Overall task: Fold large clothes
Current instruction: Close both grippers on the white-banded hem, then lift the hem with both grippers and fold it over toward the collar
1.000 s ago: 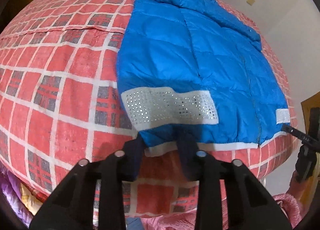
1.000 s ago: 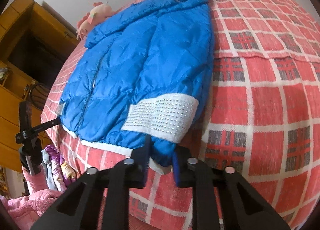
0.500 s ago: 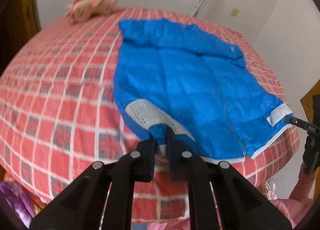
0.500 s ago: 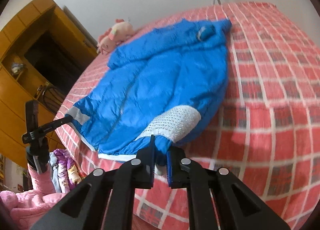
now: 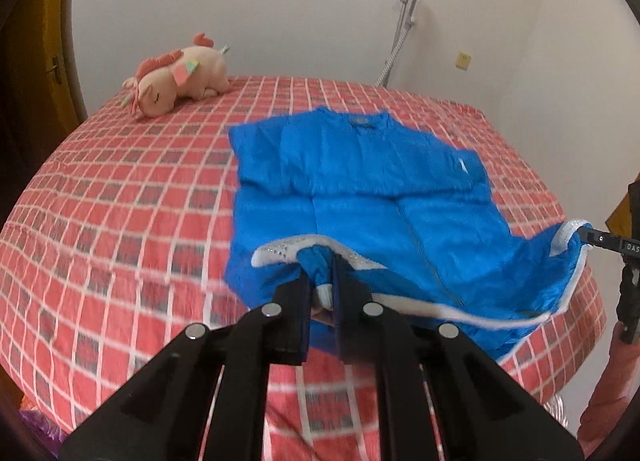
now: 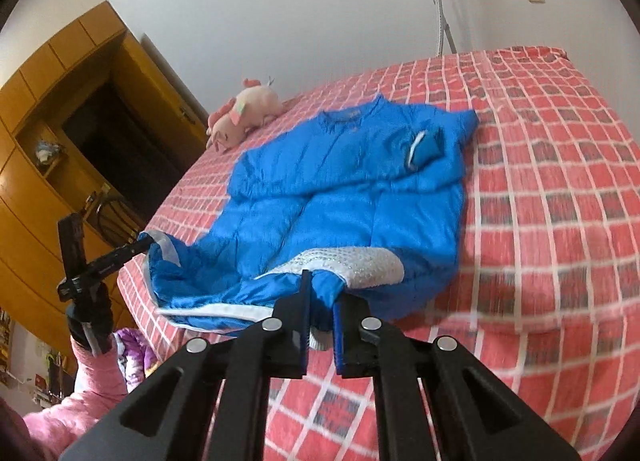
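Observation:
A blue puffer jacket (image 5: 360, 189) with white studded hem bands lies on the red checked bed (image 5: 120, 201), sleeves folded across the chest; it also shows in the right wrist view (image 6: 340, 197). My left gripper (image 5: 322, 285) is shut on the jacket's left hem corner and holds it lifted off the bed. My right gripper (image 6: 322, 293) is shut on the right hem corner, also lifted. The white hem edge (image 5: 460, 313) sags between the two. Each gripper shows at the edge of the other's view, the right one (image 5: 600, 239) and the left one (image 6: 116, 257).
A pink plush toy (image 5: 176, 77) lies at the bed's far left corner. A metal stand (image 5: 404, 21) leans on the white wall behind. A wooden wardrobe (image 6: 60, 121) stands left of the bed. Clothes (image 6: 132, 353) are piled by the bed's near side.
Both grippers closed on the hem corners and rose, lifting the jacket's bottom edge off the bed. The view now takes in the whole bed and the far wall.

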Demonstrator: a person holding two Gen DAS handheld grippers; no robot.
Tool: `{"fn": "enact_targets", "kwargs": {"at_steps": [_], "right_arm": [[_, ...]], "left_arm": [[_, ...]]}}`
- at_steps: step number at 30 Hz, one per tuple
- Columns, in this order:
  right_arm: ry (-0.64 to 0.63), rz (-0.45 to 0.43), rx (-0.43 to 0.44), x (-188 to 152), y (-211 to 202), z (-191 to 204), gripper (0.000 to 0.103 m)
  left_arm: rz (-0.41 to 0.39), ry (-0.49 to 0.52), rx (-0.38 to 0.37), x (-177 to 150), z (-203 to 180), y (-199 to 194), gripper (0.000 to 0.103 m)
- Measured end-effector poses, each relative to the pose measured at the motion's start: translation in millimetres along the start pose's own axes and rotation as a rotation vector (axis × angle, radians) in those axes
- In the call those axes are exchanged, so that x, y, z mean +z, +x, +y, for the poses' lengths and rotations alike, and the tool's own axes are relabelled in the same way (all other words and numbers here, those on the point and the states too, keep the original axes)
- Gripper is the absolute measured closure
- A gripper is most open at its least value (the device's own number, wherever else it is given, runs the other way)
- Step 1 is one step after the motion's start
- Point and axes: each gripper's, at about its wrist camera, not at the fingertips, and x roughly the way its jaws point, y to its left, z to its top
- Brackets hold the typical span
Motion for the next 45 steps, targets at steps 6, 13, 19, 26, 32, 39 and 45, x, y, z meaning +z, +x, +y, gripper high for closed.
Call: {"fn": "enact_targets", "kwargs": {"at_steps": [6, 13, 19, 26, 32, 39, 45], "right_arm": [[0.028, 0.008, 0.000, 44.2, 17.9, -11.9, 0.095], [0.077, 0.024, -0.015, 98.0, 51.1, -36.0, 0.095], [0.126, 0.048, -0.023, 132.2, 85.7, -61.1, 0.095], [0.197, 0.076, -0.026, 160.9, 129.8, -90.0, 0.095], [0.225, 0.097, -0.072, 174.2, 170.3, -112.0, 0.095], [0.223, 0.088, -0.096, 170.4, 197.8, -125.8, 0.094], [0.172, 0.077, -0.031, 165.3, 173.2, -112.0, 0.051]], "left_arm": [[-0.013, -0.020, -0.009, 35.9, 6.3, 23.2, 0.095], [-0.020, -0.053, -0.016, 83.6, 17.5, 66.3, 0.095], [-0.011, -0.067, -0.010, 113.6, 25.1, 109.1, 0.095], [0.043, -0.121, -0.036, 143.3, 41.4, 170.7, 0.095], [0.092, -0.139, -0.030, 154.9, 52.7, 222.4, 0.093], [0.102, -0.148, -0.001, 150.7, 59.0, 260.6, 0.090], [0.068, -0.144, -0.011, 150.8, 57.5, 227.9, 0.054]]}}
